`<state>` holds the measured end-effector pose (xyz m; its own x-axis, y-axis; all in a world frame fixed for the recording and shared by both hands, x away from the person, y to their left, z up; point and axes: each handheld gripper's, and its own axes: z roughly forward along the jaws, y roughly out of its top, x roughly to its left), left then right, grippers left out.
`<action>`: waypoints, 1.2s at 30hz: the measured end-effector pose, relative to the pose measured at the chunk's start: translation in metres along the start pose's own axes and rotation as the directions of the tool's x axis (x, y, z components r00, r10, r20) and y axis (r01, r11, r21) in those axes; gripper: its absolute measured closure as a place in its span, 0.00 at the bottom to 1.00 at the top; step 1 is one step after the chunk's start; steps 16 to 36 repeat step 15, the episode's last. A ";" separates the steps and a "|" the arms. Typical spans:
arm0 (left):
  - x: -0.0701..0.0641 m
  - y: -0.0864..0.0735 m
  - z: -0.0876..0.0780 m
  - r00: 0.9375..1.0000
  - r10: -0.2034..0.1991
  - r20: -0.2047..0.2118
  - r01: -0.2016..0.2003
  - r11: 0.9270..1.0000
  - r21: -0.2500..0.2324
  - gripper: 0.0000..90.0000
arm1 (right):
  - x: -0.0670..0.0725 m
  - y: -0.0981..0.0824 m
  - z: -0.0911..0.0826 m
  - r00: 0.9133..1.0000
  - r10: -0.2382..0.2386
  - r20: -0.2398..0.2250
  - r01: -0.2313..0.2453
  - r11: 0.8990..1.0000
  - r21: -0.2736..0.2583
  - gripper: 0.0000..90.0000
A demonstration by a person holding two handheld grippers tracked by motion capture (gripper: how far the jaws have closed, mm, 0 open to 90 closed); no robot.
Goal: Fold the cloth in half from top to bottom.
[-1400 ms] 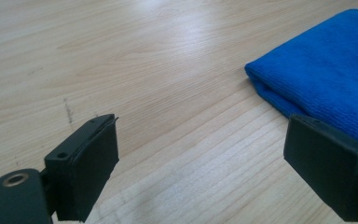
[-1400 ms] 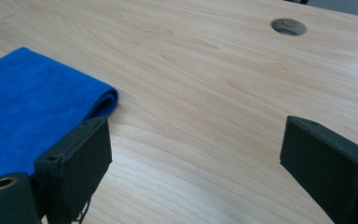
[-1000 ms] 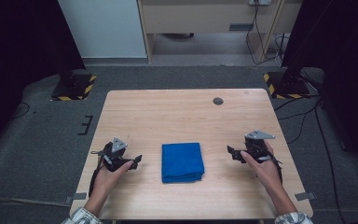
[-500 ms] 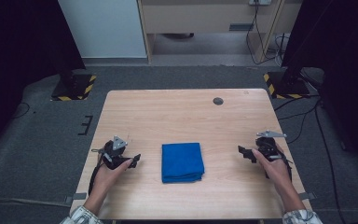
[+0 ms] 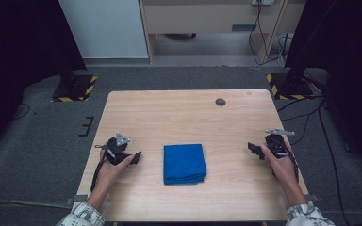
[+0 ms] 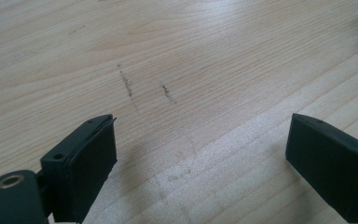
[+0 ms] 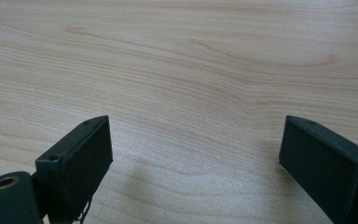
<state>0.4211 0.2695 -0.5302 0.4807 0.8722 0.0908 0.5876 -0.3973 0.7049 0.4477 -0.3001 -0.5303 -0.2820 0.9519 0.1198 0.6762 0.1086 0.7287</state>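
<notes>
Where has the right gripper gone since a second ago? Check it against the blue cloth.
Yes. The right gripper has moved outward, away from the blue cloth toward the table's right edge, and slightly nearer the person. The cloth has not shifted.

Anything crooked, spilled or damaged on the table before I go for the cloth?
Nothing stands out. The blue cloth lies folded and roughly square between the left gripper and right gripper, both open and empty. The table shows only faint dark scuff marks, no spill.
</notes>
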 end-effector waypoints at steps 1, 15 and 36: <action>0.000 0.000 0.000 1.000 -0.003 -0.001 0.003 1.000 0.000 0.09 | 0.000 0.000 0.001 1.000 -0.007 0.002 0.007 1.000 -0.001 0.11; 0.003 -0.004 0.006 0.996 -0.077 0.043 0.077 0.997 0.003 0.05 | 0.019 -0.005 0.012 0.993 -0.101 0.068 0.099 0.995 0.029 0.07; 0.003 -0.004 0.006 0.996 -0.077 0.043 0.077 0.997 0.003 0.05 | 0.019 -0.005 0.012 0.993 -0.101 0.068 0.099 0.995 0.029 0.07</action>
